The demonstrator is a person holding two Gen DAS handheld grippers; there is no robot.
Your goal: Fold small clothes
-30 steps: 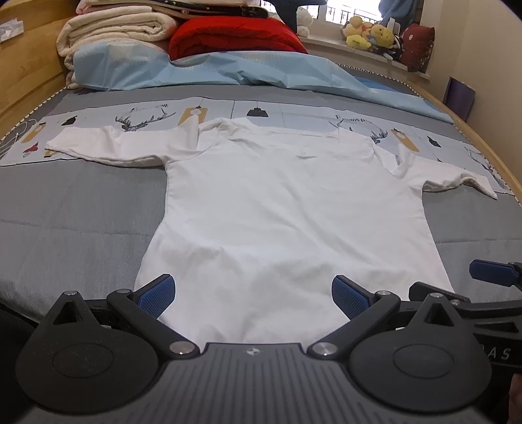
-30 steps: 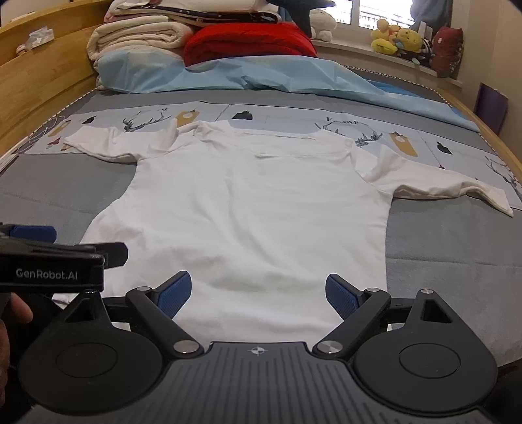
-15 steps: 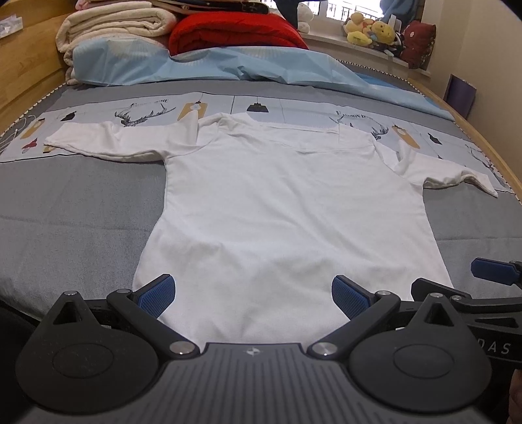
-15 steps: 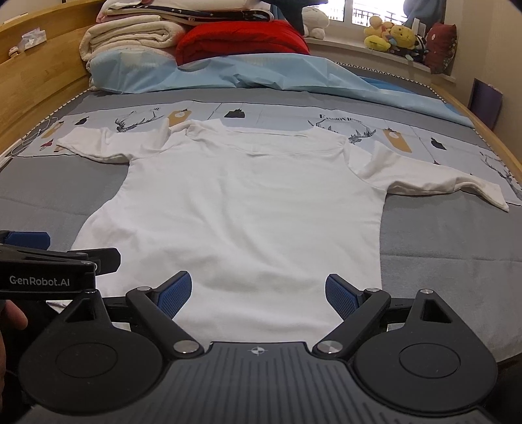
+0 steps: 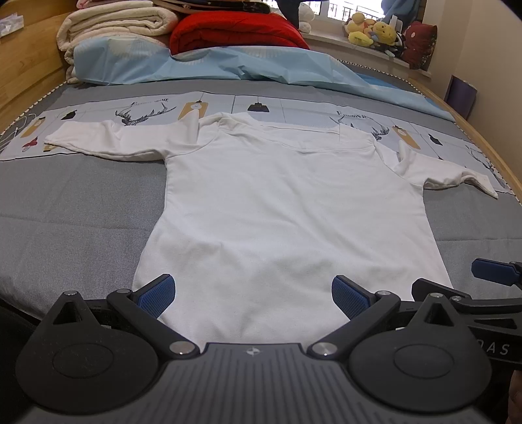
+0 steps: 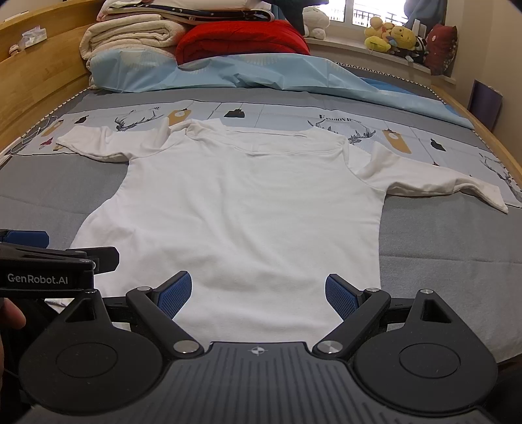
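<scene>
A white long-sleeved shirt (image 5: 287, 208) lies flat on the bed, collar at the far side, both sleeves spread out; it also shows in the right wrist view (image 6: 248, 208). My left gripper (image 5: 253, 295) is open, hovering over the left part of the near hem. My right gripper (image 6: 257, 293) is open over the right part of the hem. Each gripper shows at the edge of the other's view: the right one (image 5: 492, 272), the left one (image 6: 29, 239).
The grey bed cover (image 5: 65, 221) surrounds the shirt. A light blue duvet (image 5: 228, 65), a red blanket (image 5: 238, 32) and folded cream blankets (image 5: 114, 29) lie at the bed's head. Stuffed toys (image 5: 375, 29) sit on the window sill. Wooden bed frame (image 6: 39, 81) runs along the left.
Both views have shifted slightly, showing the shirt a little lower and nearer. Both grippers stay open and the shirt has not moved.
</scene>
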